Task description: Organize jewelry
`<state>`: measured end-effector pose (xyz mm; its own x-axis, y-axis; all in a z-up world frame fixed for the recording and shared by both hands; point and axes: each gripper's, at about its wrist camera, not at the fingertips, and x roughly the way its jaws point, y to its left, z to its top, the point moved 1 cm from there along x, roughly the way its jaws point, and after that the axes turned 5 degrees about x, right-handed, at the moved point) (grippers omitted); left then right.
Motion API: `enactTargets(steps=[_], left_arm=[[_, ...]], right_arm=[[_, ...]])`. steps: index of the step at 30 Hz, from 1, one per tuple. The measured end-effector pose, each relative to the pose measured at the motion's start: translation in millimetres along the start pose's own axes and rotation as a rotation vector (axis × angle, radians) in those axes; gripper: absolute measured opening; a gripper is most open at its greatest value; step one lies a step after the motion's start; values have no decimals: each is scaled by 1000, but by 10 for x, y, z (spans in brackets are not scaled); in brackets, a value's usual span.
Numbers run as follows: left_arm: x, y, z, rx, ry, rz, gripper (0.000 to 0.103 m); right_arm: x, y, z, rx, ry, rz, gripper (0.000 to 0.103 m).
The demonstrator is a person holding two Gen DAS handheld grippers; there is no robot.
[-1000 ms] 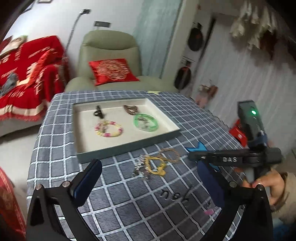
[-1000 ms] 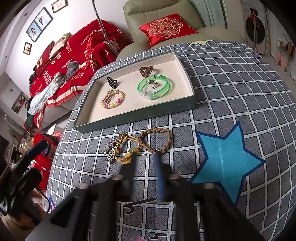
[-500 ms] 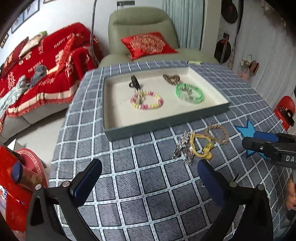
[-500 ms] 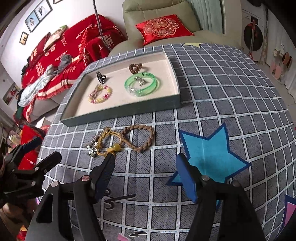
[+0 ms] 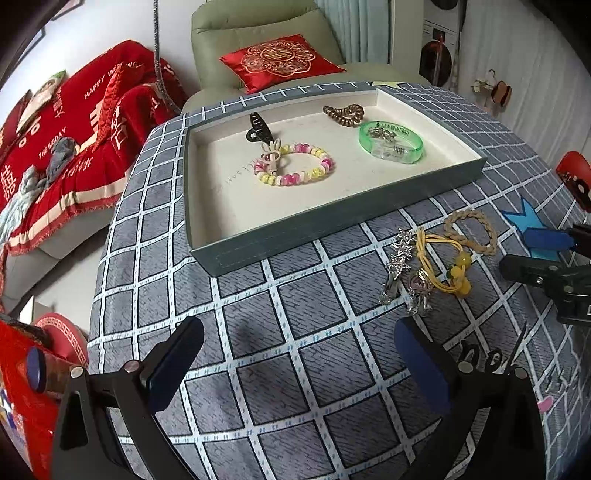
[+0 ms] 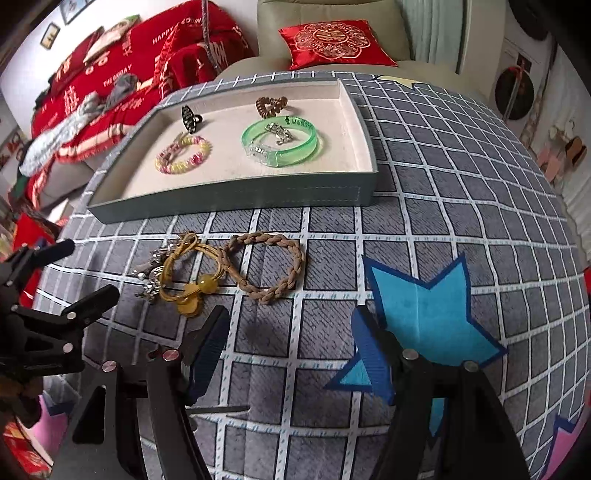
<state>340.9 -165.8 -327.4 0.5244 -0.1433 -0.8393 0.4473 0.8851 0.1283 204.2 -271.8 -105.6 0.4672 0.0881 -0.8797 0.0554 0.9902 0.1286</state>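
Braided brown bracelet [image 6: 266,266] lies untouched outside tray [image 6: 236,201]; my right gripper [image 6: 290,350] has just spread wide, empty; left gripper [image 5: 295,363] has dropped closer, wide, empty. Pickup pending.

We count one tray [image 5: 295,236] holding two bracelets [image 5: 295,166], one black clip [image 5: 257,127], one coil tie [image 5: 344,112]; outside lie two hair ties [image 6: 269,266] and some silver clips [image 5: 400,266], number unclear.

Table [image 5: 295,369] covered by a grey checked cloth bearing a blue star patch [image 6: 424,306]. Behind the table: green armchair [image 5: 255,33] with a red embroidered cushion [image 5: 280,61]. Left of the armchair: sofa under a red throw [image 5: 74,122].
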Motion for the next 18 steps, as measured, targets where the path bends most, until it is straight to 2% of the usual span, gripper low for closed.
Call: enactTargets(steps=[4,9,14,17,18], left_arm=[[285,-168,24,37,13,-16,103],[697,-420,190,58,14,-63,103],[937,-715,392,73,3,-106,103],[1037,-763,478,67,-2,-144,93],[1094,-779,506,64,-1,-153,93]], right_arm=[[101,43,49,-29,1,-26,72],[183,115,141,-73,0,-55,72],[216,176,190,-108,-11,-56,69],[215,198,207,-112,-11,-51,66],[218,200,217,-114,-12,-49,65]])
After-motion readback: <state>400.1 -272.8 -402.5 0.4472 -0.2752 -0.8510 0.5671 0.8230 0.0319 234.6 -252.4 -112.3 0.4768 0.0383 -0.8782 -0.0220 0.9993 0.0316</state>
